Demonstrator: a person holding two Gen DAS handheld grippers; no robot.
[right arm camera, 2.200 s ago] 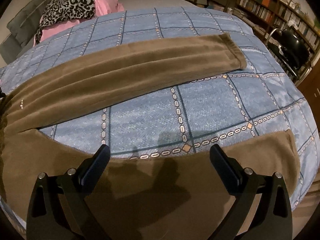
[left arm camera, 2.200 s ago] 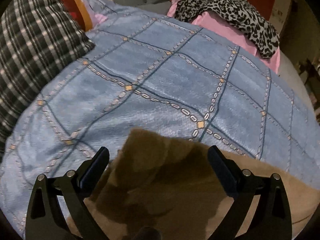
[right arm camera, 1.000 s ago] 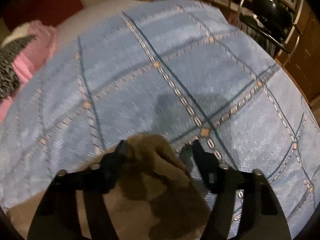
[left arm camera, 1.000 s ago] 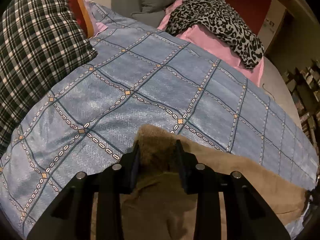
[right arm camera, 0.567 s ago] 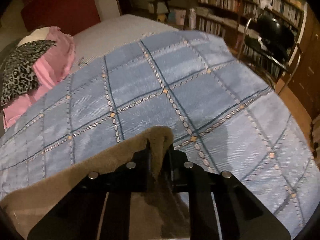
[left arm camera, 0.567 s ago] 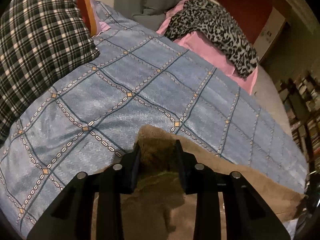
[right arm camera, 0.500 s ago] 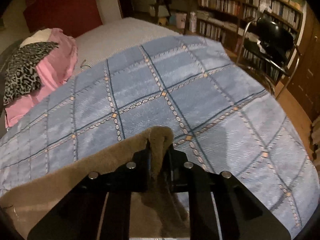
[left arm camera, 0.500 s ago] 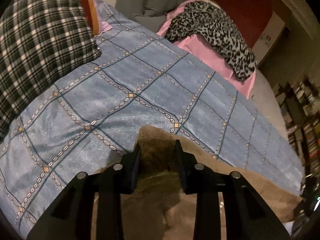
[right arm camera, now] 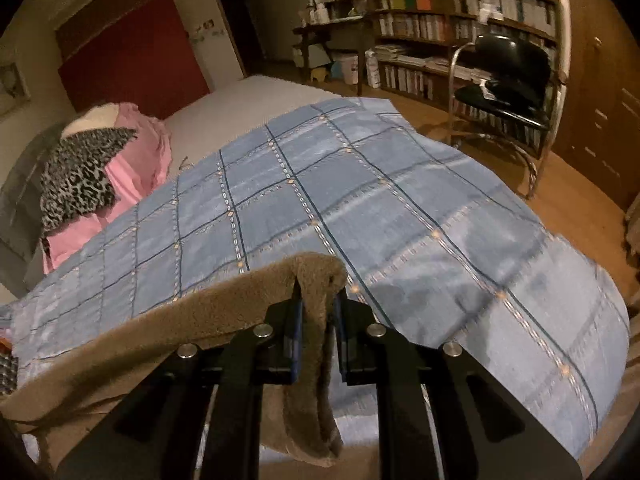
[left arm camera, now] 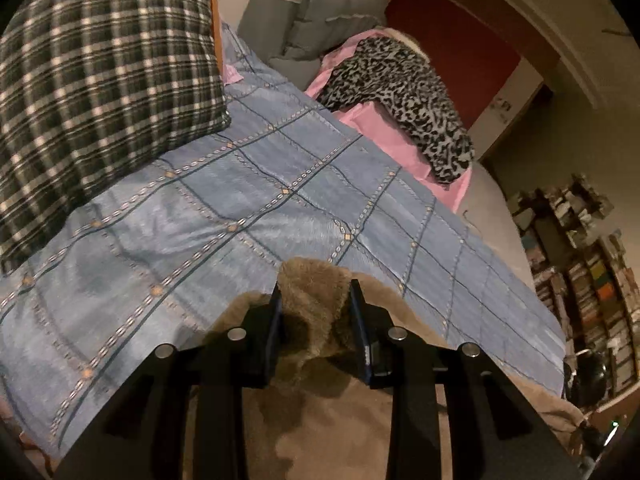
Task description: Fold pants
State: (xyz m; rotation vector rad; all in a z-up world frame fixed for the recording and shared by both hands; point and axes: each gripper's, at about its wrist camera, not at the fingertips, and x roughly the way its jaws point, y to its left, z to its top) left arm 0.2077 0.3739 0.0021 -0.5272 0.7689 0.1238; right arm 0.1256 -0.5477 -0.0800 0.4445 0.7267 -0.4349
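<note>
Left gripper [left arm camera: 316, 292]: jaws clenched on a bunched fold of the brown fleece pants [left arm camera: 344, 432]. Fabric pokes up past the fingertips at 12 o'clock and fills the gap between the fingers. The rest of the pants spreads down toward 6 o'clock and trails off to 4 o'clock along the blue checked bedspread [left arm camera: 248, 196].

Right gripper [right arm camera: 318, 292]: also clamped on the pants [right arm camera: 140, 336], a narrower fold. The fleece humps over the fingertips, one flap hangs down between the fingers toward 6 o'clock, and the long edge runs off to 8 o'clock. The held edge looks lifted above the bedspread [right arm camera: 360, 184]; how high, can't tell.

Surroundings, left wrist view:
- plaid pillow [left arm camera: 96, 64] at 10 o'clock, lying on the bedspread
- leopard-print cloth [left arm camera: 404, 92] at 1 o'clock, draped over a pink pillow [left arm camera: 384, 132]
- grey cushions [left arm camera: 304, 28] at 12 o'clock
- bookshelves [left arm camera: 588, 264] at 3 o'clock, blurred

Surroundings, right wrist view:
- same leopard-print cloth [right arm camera: 80, 176] and pink pillow [right arm camera: 132, 164] at 9–10 o'clock
- bare white mattress [right arm camera: 248, 104] beyond the far edge of the bedspread
- black chair [right arm camera: 504, 84] with chrome frame at 2 o'clock, on wood floor, apart from the bed
- bookshelves [right arm camera: 432, 16] at 12–1 o'clock
- red wall panel [right arm camera: 132, 56] at 11 o'clock
</note>
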